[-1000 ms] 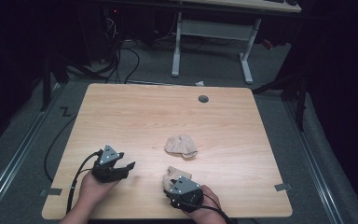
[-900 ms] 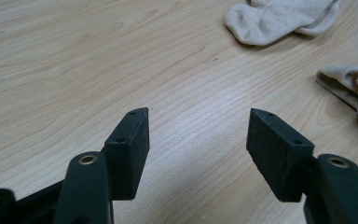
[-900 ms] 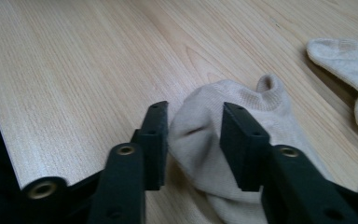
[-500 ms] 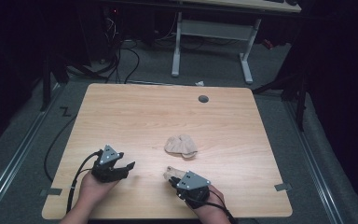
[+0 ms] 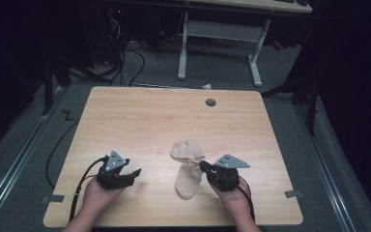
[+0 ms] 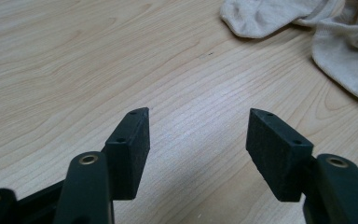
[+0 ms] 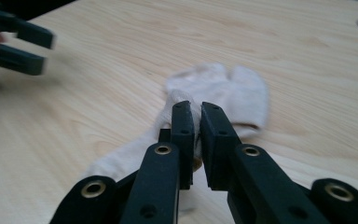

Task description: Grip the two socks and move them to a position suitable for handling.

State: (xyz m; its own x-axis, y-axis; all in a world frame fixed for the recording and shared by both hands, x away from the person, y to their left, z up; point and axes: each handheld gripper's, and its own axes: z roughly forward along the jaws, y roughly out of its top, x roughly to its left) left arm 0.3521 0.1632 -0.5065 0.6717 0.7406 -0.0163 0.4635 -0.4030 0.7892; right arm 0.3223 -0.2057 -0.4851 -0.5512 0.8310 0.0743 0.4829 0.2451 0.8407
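Two beige socks (image 5: 187, 166) lying crumpled and touching, right gripper (image 5: 204, 166) pinching one, left gripper (image 5: 136, 172) released

A rectangular table (image 5: 140, 116) with a light wood-grain top and rounded corners carries everything. Near its far edge, right of the middle, a small round grey cable-hole cap (image 5: 210, 102) sits flush in the board. Toward the near edge, around the middle, two beige fabric socks lie on the wood: one crumpled sock (image 5: 187, 149) farther from the person, and one stretched-out sock (image 5: 188, 181) nearer, its upper end touching the crumpled one.
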